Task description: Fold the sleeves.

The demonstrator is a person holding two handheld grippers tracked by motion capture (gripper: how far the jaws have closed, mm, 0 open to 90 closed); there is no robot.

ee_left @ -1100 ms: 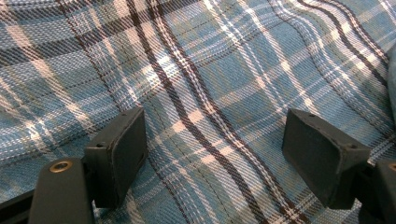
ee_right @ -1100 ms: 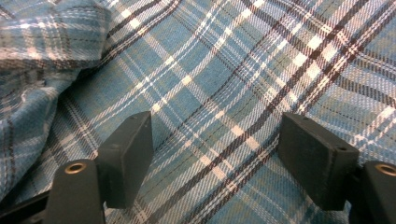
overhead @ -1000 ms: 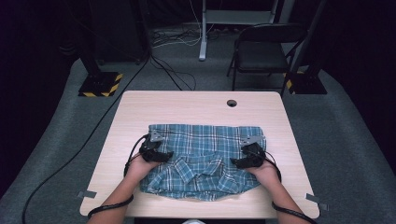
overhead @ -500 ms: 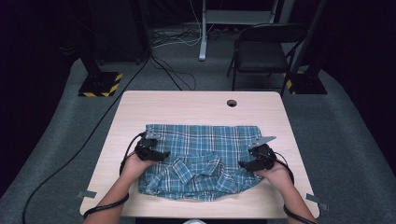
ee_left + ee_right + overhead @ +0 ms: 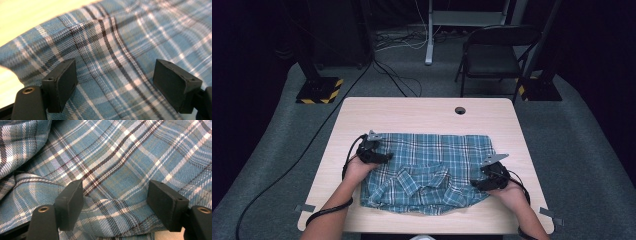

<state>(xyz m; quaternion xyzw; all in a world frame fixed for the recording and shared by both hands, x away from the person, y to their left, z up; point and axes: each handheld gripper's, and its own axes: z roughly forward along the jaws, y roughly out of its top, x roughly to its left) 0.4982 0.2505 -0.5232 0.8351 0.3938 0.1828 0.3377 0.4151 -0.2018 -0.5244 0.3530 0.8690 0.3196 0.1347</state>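
A blue plaid shirt (image 5: 432, 165) lies folded on the light wooden table (image 5: 422, 115), its collar toward the near edge. My left gripper (image 5: 381, 158) rests at the shirt's left edge, pointing right. In the left gripper view it (image 5: 116, 75) stands open just above the plaid cloth (image 5: 120, 45), nothing pinched. My right gripper (image 5: 475, 183) sits at the shirt's lower right side, pointing left. In the right gripper view it (image 5: 115, 197) is open over wrinkled cloth (image 5: 120, 157), and a fold lies between the pads (image 5: 71, 205) without being pressed.
A round cable hole (image 5: 460, 110) is in the table's far side. A black folding chair (image 5: 497, 55) and stand bases with yellow-black tape (image 5: 319, 90) are on the grey floor beyond. Cables trail from both grippers off the near edge.
The left gripper has slid a little left and away along the shirt's left edge. The right gripper has moved right and toward the near edge. The shirt lies the same.
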